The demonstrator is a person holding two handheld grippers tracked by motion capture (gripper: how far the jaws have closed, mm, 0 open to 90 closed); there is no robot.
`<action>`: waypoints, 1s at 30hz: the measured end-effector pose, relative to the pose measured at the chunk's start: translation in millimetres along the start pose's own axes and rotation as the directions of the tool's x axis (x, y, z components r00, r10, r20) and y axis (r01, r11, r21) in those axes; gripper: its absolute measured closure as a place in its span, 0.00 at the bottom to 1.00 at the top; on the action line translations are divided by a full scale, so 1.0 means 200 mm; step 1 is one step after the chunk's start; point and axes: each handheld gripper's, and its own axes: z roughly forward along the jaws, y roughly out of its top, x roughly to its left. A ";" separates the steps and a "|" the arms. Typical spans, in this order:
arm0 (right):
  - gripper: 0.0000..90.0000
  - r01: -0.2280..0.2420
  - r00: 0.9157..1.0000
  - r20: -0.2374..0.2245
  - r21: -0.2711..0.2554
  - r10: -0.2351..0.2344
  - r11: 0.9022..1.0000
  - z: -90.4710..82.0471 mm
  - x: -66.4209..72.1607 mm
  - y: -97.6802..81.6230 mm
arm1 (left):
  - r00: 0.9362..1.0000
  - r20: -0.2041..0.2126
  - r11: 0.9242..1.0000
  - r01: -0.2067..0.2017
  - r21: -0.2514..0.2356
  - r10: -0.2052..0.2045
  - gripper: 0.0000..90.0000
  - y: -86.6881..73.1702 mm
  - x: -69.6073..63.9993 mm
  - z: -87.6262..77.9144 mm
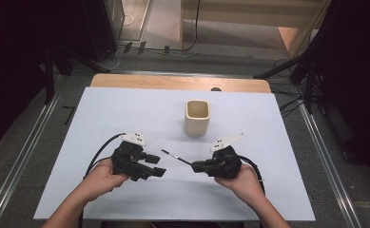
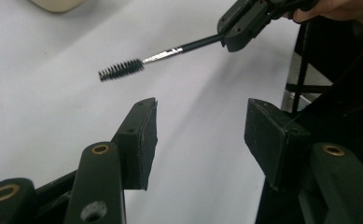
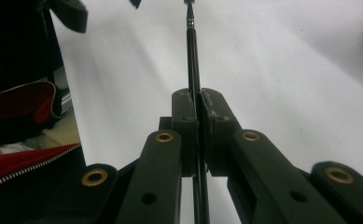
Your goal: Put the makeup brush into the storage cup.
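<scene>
Spoolie brush pinched in right gripper, above the white table.
Right gripper [image 1: 195, 166] jaws pressed together on the brush [image 1: 175, 157] handle, bristles pointing left toward the left gripper [image 1: 160, 166], whose jaws stand spread, empty. Beige cup [image 1: 197, 118] farther back.

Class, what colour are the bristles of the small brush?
Black; the brush bristles show best in the left gripper view, beyond a silver ferrule.

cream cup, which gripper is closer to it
Right. The right gripper, shut on the thin brush, sits just below and slightly right of the cream cup. The left gripper, jaws open and empty, is farther off to the cup's lower left.
</scene>
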 end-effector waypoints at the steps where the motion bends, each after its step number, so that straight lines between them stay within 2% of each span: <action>1: 0.96 0.001 1.000 -0.001 -0.002 -0.001 1.000 0.00 0.00 0.00 | 1.000 0.017 1.000 -0.013 0.001 0.013 0.27 0.00 0.00 0.00; 2: 0.96 -0.003 1.000 0.001 -0.002 0.003 1.000 0.00 0.00 0.00 | 1.000 0.012 1.000 -0.021 -0.007 0.021 0.15 -0.01 -0.01 0.00; 3: 0.96 -0.001 1.000 0.004 -0.011 0.001 1.000 0.00 0.01 0.00 | 1.000 0.005 1.000 -0.020 -0.006 0.020 0.13 -0.01 -0.01 0.00; 9: 0.96 -0.021 1.000 0.006 -0.037 0.021 0.999 -0.01 0.01 0.00 | 1.000 -0.006 1.000 -0.010 -0.018 0.010 0.13 -0.03 -0.01 0.01; 10: 0.96 -0.024 1.000 0.005 -0.041 0.024 0.999 -0.01 0.02 0.00 | 1.000 0.006 0.999 0.000 -0.044 0.000 0.13 -0.04 -0.01 0.01; 12: 0.96 -0.025 1.000 0.009 -0.043 0.026 0.999 -0.01 0.02 -0.01 | 1.000 0.012 0.999 -0.001 -0.051 0.002 0.13 -0.04 -0.01 0.01; 18: 0.96 -0.046 0.999 0.024 -0.052 0.047 0.998 0.00 0.05 -0.01 | 0.999 0.045 0.994 0.032 -0.104 -0.027 0.13 -0.06 0.00 0.01; 23: 0.96 -0.056 0.998 0.030 -0.068 0.058 0.996 0.01 0.08 -0.02 | 0.998 0.032 0.994 0.050 -0.101 -0.047 0.13 -0.06 0.01 0.02; 26: 0.96 -0.064 0.997 0.030 -0.077 0.066 0.995 0.01 0.08 -0.02 | 0.996 0.042 0.992 0.078 -0.098 -0.074 0.13 -0.07 0.01 0.02; 27: 0.96 -0.082 0.996 0.035 -0.092 0.085 0.992 0.01 0.10 -0.03 | 0.996 0.045 0.991 0.081 -0.102 -0.076 0.13 -0.06 0.01 0.02; 30: 0.96 -0.087 0.995 0.047 -0.114 0.092 0.990 0.01 0.11 -0.03 | 0.996 0.054 0.990 0.083 -0.111 -0.077 0.13 -0.06 0.02 0.01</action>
